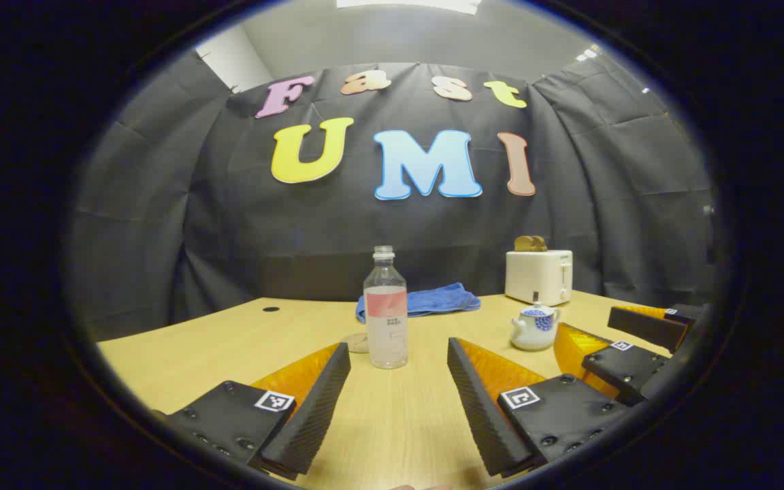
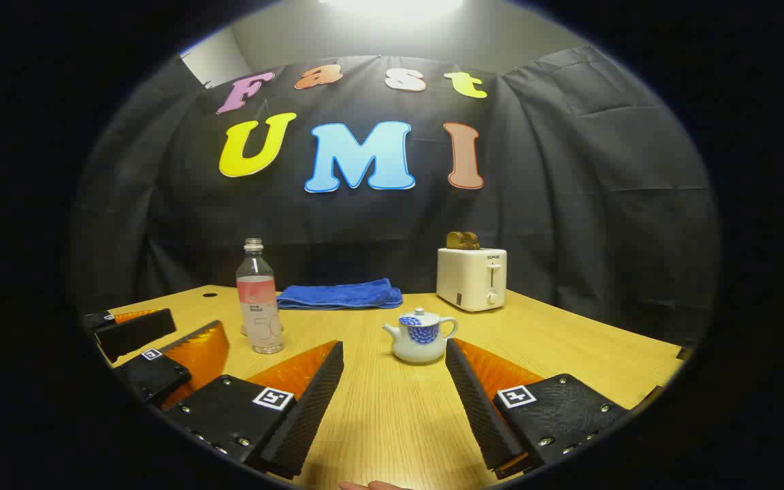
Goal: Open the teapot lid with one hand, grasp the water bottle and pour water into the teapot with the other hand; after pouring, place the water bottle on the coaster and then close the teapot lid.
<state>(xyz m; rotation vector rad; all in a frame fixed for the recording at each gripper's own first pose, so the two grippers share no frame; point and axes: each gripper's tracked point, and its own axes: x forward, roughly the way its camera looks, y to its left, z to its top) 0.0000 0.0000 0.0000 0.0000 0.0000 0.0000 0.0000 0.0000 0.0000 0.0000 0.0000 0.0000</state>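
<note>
Here both tools, left tool [image 1: 399, 391] and right tool [image 2: 395, 391], are hovering wide open and empty over the table [image 2: 569, 340], water bottle [image 1: 385, 309] and lidded teapot [image 2: 420, 337] standing untouched mid-table.

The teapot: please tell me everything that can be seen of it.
The teapot is small, round and white with blue pattern patches, apparently ceramic. Its lid, with a small knob, sits closed on top. In the right gripper view the spout points left and the handle right. It stands upright on the wooden table, in front of the toaster. Nothing else touches it.
</note>
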